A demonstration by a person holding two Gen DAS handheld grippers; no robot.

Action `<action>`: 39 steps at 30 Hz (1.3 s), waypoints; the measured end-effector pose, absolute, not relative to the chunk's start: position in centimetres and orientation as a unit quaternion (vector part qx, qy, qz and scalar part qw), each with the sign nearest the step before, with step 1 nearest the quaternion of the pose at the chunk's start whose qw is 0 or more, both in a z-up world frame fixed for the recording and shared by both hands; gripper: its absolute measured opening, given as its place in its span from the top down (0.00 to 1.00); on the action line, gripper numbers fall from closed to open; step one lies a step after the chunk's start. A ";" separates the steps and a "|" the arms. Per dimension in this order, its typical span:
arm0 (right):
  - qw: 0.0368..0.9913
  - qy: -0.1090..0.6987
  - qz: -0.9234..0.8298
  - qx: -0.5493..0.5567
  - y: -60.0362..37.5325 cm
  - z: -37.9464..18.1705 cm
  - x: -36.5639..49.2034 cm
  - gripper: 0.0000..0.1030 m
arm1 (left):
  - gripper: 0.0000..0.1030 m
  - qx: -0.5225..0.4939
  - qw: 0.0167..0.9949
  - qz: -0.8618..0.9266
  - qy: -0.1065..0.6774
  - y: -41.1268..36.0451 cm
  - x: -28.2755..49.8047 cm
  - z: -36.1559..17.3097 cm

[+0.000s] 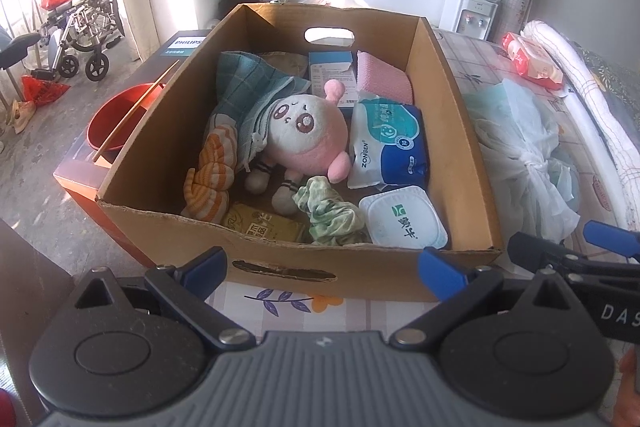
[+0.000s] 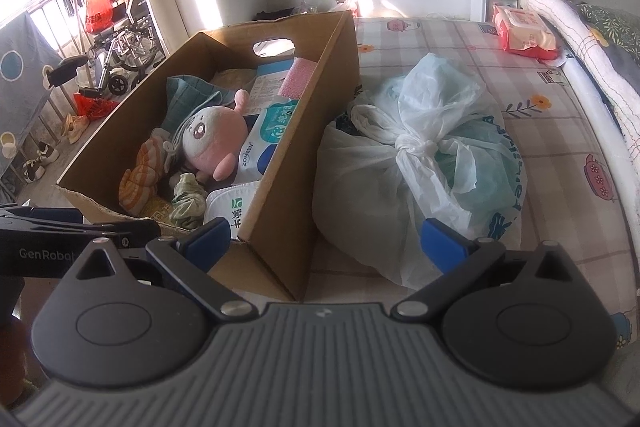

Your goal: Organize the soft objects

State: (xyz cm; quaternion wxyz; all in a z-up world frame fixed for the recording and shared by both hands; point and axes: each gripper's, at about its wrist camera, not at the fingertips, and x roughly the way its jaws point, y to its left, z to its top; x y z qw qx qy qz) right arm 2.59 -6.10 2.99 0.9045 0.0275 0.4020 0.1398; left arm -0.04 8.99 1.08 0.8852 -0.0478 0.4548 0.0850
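A cardboard box (image 1: 460,115) sits on the bed, and in the right wrist view the box (image 2: 312,115) lies left of centre. Inside lie a pink plush toy (image 1: 308,135) (image 2: 218,139), a teal checked cloth (image 1: 248,87), an orange striped cloth (image 1: 212,179), a green crumpled cloth (image 1: 328,211), a wet-wipes pack (image 1: 390,147), a pink sponge (image 1: 382,77) and a white tub (image 1: 402,221). My left gripper (image 1: 326,267) stands open just before the box's near wall, holding nothing. My right gripper (image 2: 326,237) is open too, between the box corner and a knotted plastic bag (image 2: 420,163).
The bed sheet (image 2: 440,39) is checked with flower prints. A red tissue pack (image 2: 524,35) and a rolled white quilt (image 2: 580,39) lie at the far right. A red basin (image 1: 116,119) rests on a carton left of the box. A wheelchair (image 1: 80,27) stands by the window.
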 end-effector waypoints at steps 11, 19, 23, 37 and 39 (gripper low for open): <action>0.902 0.408 0.139 0.027 -6.3 2.6 2.9 0.01 | 0.01 -0.041 0.884 0.090 0.457 8.8 0.1 1.0; 0.899 0.414 0.139 0.026 -6.3 2.3 3.2 0.01 | 0.02 -0.040 0.881 0.092 0.462 8.8 0.3 0.7; 0.899 0.415 0.139 0.025 -6.2 2.2 3.3 0.01 | 0.02 -0.041 0.880 0.092 0.464 8.8 0.4 0.6; 0.897 0.418 0.139 0.026 -6.2 2.0 3.4 0.01 | 0.02 -0.042 0.879 0.092 0.467 8.9 0.4 0.4; 0.897 0.418 0.139 0.025 -6.2 2.0 3.4 0.01 | 0.02 -0.042 0.879 0.093 0.467 8.8 0.4 0.4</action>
